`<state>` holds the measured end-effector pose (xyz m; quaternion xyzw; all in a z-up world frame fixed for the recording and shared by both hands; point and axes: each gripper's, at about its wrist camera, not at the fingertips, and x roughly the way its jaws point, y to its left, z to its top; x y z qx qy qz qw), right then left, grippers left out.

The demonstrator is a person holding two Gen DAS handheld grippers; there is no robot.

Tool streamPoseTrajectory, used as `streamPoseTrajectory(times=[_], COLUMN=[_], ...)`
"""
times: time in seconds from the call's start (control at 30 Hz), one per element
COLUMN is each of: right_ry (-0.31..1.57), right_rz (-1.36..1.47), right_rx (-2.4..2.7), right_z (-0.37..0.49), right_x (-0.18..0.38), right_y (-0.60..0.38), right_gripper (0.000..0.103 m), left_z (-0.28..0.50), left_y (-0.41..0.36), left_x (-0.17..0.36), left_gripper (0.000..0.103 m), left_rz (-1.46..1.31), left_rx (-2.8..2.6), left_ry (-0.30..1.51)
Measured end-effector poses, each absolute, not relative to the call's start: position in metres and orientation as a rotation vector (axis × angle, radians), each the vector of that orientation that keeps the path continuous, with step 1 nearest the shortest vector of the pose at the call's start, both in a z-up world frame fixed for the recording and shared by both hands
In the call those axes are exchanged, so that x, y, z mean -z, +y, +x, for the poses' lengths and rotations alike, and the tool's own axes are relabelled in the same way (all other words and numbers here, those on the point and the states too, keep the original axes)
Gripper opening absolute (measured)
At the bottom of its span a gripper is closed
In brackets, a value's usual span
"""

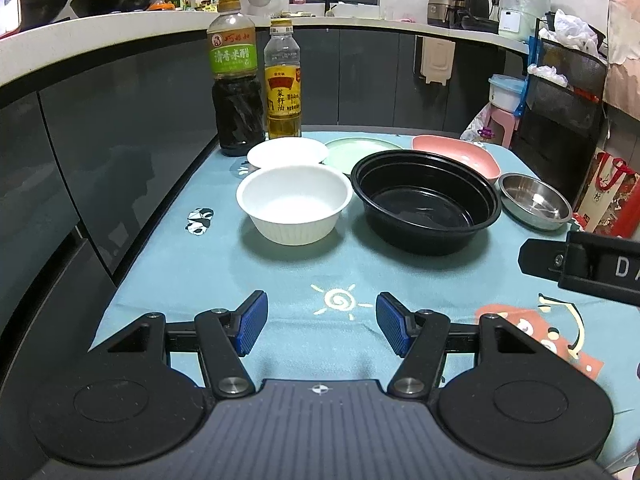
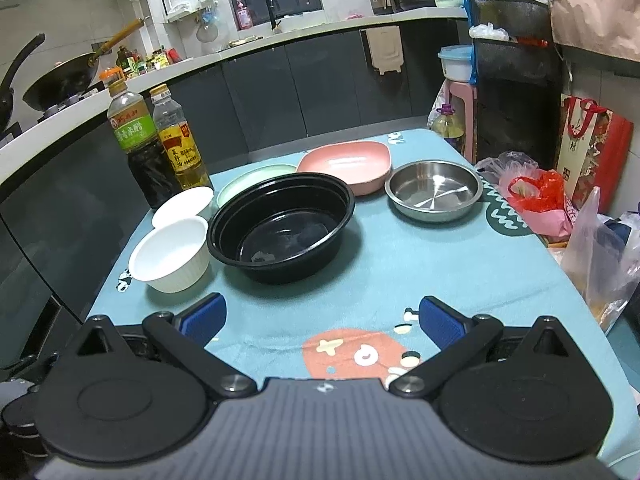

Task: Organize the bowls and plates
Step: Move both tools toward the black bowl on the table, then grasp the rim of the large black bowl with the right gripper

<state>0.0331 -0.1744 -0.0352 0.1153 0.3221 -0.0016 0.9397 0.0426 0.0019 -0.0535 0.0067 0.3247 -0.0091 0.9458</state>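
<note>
On the teal tablecloth (image 1: 280, 280) stand a white ribbed bowl (image 1: 294, 204), a white plate (image 1: 287, 153) behind it, a green plate (image 1: 362, 152), a black round bowl (image 1: 426, 204), a pink dish (image 1: 456, 156) and a steel bowl (image 1: 534, 201). The right wrist view shows the same: white bowl (image 2: 172, 256), white plate (image 2: 184, 206), green plate (image 2: 248, 182), black bowl (image 2: 282, 226), pink dish (image 2: 346, 164), steel bowl (image 2: 434, 190). My left gripper (image 1: 322, 322) is open and empty, near the table's front edge. My right gripper (image 2: 320, 322) is open and empty too; its body shows at the left wrist view's right edge (image 1: 580, 264).
A dark vinegar bottle (image 1: 236, 80) and an oil bottle (image 1: 283, 80) stand at the table's back left. Dark kitchen cabinets (image 1: 120, 128) run along the left and back. Bags (image 2: 536, 196) and a black rack (image 2: 516, 76) crowd the table's right side.
</note>
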Motion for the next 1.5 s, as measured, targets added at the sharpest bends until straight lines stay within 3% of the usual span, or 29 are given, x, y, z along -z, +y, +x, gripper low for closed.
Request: streamPoseTrajectory(times=[1.13, 1.37, 1.5], right_ry=[0.706, 0.717, 0.808], right_rz=[0.254, 0.353, 0.430], right_rx=[-0.015, 0.002, -0.005], right_z=[0.080, 0.117, 0.139], right_x=[0.048, 0.041, 0.051], right_y=[-0.187, -0.212, -0.223], right_gripper=[0.050, 0.050, 0.049], left_z=[0.089, 0.124, 0.153], left_y=[-0.002, 0.005, -0.007], left_x=[0.060, 0.038, 0.042], left_gripper=[0.057, 0.057, 0.056], left_rz=[-0.023, -0.247, -0.285], left_rx=[-0.015, 0.101, 0.108], left_ry=[0.702, 0.709, 0.805])
